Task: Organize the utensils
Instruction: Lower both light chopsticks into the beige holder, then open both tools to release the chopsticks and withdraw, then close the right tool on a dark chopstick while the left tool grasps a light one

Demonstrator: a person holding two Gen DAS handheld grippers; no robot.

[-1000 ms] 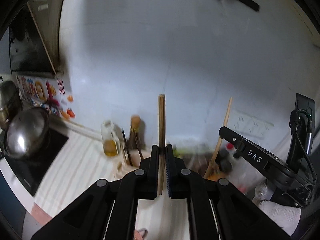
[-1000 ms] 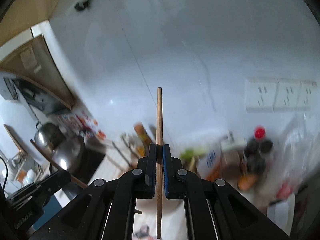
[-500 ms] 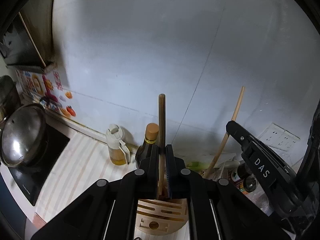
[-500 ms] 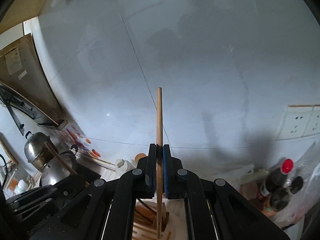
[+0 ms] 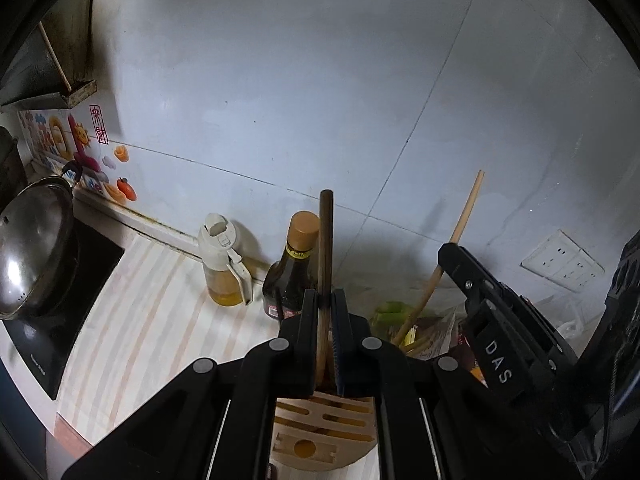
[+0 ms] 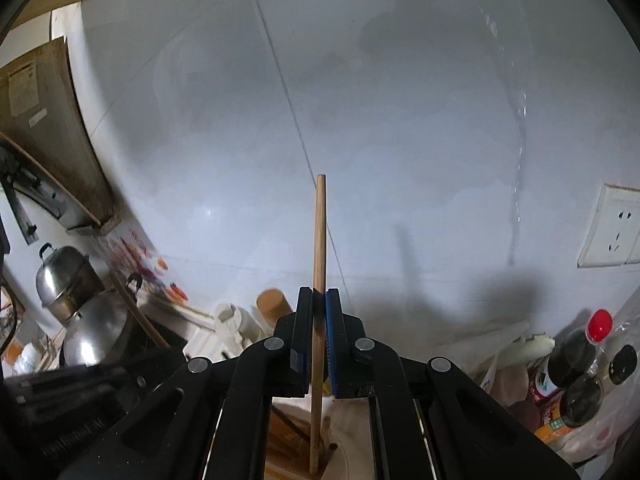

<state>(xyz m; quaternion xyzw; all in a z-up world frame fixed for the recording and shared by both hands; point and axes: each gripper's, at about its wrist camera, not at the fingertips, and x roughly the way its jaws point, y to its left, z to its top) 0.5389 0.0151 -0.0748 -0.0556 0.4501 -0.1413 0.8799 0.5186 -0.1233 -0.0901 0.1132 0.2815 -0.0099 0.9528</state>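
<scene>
My left gripper (image 5: 326, 306) is shut on a dark wooden chopstick (image 5: 325, 240) that stands upright between its pads. Right below it is a round wooden utensil holder (image 5: 324, 436) with slots in its top. My right gripper (image 6: 319, 308) is shut on a lighter wooden chopstick (image 6: 320, 232); the stick's lower end reaches down to the holder (image 6: 288, 440). In the left wrist view the right gripper (image 5: 446, 254) comes in from the right, its chopstick (image 5: 464, 224) slanting up.
An oil dispenser (image 5: 224, 268) and a dark sauce bottle (image 5: 294, 276) stand at the tiled wall behind the holder. A lidded pan (image 5: 32, 248) sits on the hob at the left. Bottles (image 6: 580, 352) and bags crowd the right, under a wall socket (image 6: 616, 228).
Both grippers have come down and forward toward the wall, each still gripping its chopstick. The wooden holder has come into view beneath them, and the bottles look nearer.
</scene>
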